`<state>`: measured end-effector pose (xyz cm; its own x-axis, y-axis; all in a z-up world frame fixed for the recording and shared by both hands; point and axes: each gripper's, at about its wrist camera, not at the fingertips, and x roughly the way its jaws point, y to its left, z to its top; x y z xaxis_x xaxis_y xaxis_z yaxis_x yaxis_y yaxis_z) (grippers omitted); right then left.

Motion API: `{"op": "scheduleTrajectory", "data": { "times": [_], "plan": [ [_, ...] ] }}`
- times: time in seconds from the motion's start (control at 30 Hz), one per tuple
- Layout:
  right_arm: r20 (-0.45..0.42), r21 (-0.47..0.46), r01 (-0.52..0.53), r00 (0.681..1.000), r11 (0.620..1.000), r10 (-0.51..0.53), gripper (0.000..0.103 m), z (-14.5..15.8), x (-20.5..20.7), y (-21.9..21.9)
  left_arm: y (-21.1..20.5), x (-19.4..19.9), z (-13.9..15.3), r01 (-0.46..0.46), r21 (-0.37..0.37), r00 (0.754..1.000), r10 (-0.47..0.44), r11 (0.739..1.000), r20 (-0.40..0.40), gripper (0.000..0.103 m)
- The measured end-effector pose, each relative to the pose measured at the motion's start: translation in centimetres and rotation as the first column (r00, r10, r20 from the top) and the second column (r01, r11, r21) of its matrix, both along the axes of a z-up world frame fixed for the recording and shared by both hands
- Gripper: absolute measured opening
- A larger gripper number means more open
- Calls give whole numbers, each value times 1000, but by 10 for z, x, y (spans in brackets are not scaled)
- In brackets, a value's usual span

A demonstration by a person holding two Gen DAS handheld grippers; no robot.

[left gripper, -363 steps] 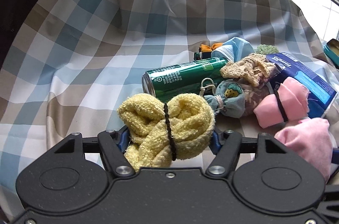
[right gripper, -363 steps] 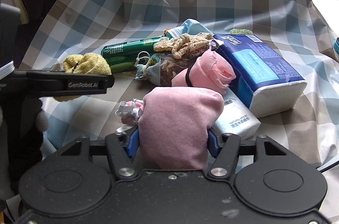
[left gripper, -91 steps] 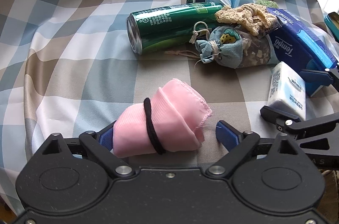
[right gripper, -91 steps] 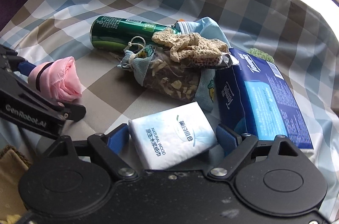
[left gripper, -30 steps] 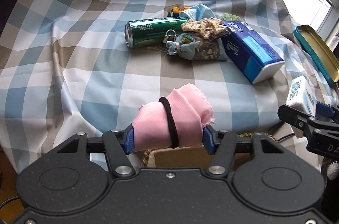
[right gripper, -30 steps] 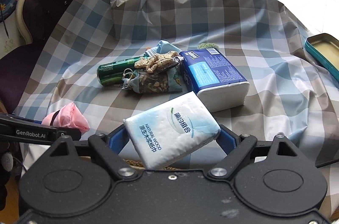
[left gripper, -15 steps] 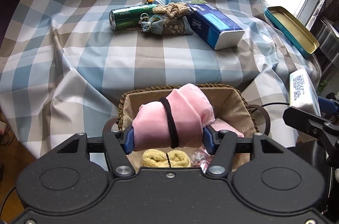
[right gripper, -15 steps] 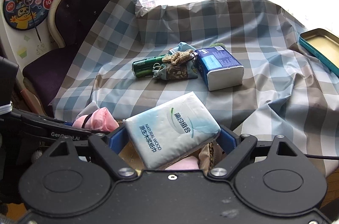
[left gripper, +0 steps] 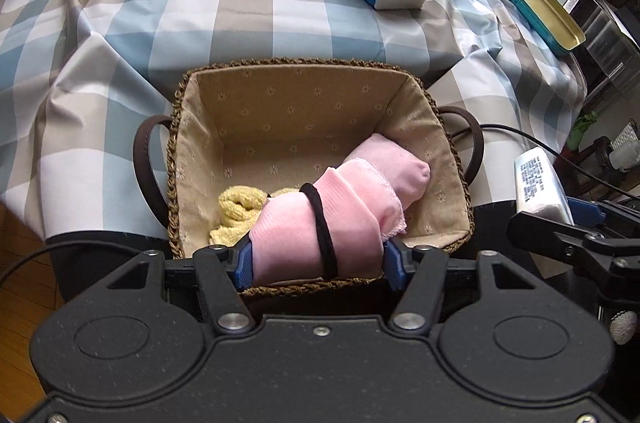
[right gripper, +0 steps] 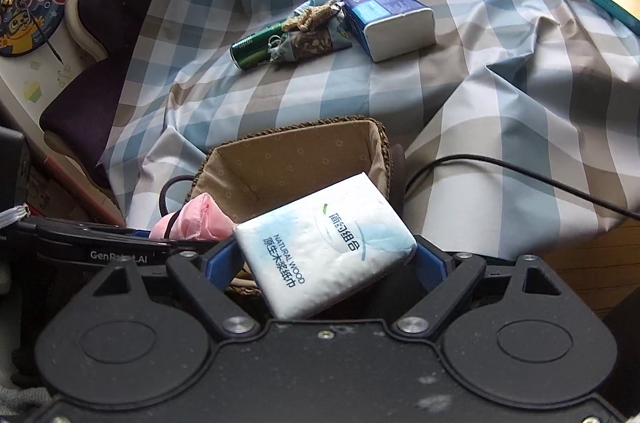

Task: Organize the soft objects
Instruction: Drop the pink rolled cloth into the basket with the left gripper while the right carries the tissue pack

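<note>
Beneath both claws sits a lined wicker basket (left gripper: 200, 111). Left claw (left gripper: 318, 259) is clamped on a pink cloth roll (left gripper: 316, 227) above it; right claw (right gripper: 324, 259), beside the left, grips a white tissue pack (right gripper: 324, 243) tilted over the basket's rim.

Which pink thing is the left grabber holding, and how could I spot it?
Find the woven basket below the checked cloth's edge. Above its near rim, the left gripper squeezes a pink cloth roll. Unlike the plain pink bundle in the basket, it wears a black hair tie.
</note>
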<state>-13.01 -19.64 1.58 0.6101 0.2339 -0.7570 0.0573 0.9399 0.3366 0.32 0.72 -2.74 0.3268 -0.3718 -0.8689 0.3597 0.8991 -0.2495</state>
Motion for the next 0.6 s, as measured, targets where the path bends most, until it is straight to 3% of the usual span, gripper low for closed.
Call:
{"op": "scheduleTrajectory", "data": {
  "times": [0.17,0.6],
  "plan": [
    [-11,12,0,1000,1000,0,88,-5,-2,-1,1,7,-6,-15,-16,999,14,1000,-30,57],
    [23,-6,-12,1000,1000,12,88,-1,13,6,-6,42,2,-125,32,989,122,992,88,61]
  ]
}}
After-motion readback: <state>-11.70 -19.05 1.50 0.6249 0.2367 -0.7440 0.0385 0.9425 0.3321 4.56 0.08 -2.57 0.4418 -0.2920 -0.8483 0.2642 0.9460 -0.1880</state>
